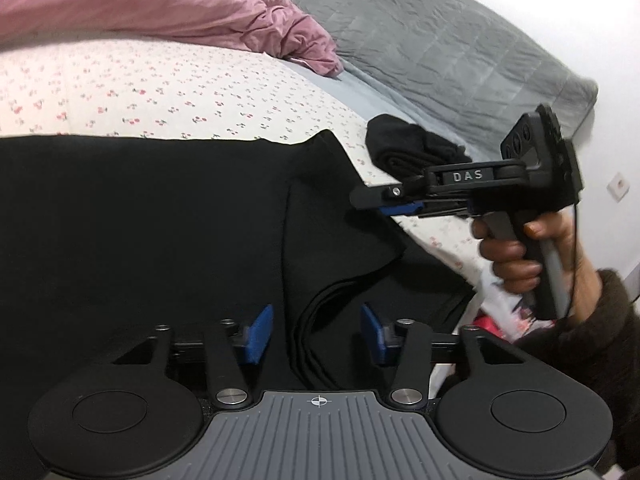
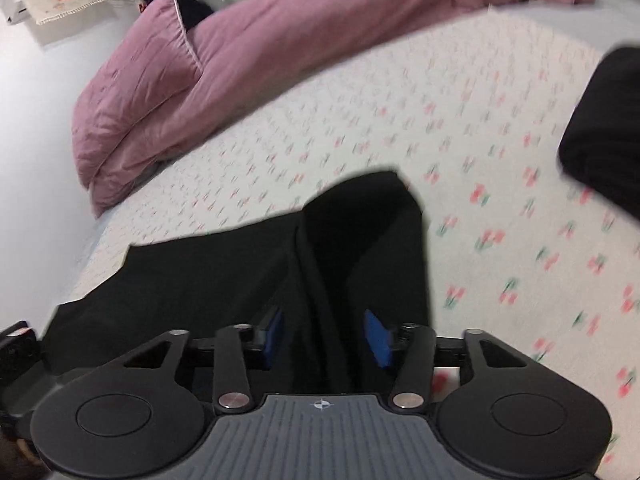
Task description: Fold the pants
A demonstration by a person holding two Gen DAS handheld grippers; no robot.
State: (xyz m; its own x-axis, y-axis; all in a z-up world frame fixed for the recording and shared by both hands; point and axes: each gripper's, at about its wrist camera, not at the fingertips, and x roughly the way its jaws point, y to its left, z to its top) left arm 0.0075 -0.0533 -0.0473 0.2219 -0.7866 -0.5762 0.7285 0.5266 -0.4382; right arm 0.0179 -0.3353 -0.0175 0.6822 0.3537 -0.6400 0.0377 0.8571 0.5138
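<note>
Black pants (image 1: pixel 160 220) spread on the floral bed sheet (image 1: pixel 180 88) — both grippers above them.

Left gripper (image 1: pixel 316 334) has jaws spread, gripping nothing; right gripper (image 2: pixel 324 334) likewise spread over the pants — a pink duvet (image 2: pixel 240 56) lies beyond, another dark garment (image 1: pixel 416 150) nearby.

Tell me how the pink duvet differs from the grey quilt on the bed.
Colour: the pink duvet is dusty pink; the grey quilt is mid grey.
Surface: the pink duvet is plain cloth, creased all over; the grey quilt shows stitched squares.
Pose: the pink duvet is bunched into a rumpled heap; the grey quilt lies flatter, spread toward the bed's far corner.
Both are soft bedding at the far side of the floral sheet.
</note>
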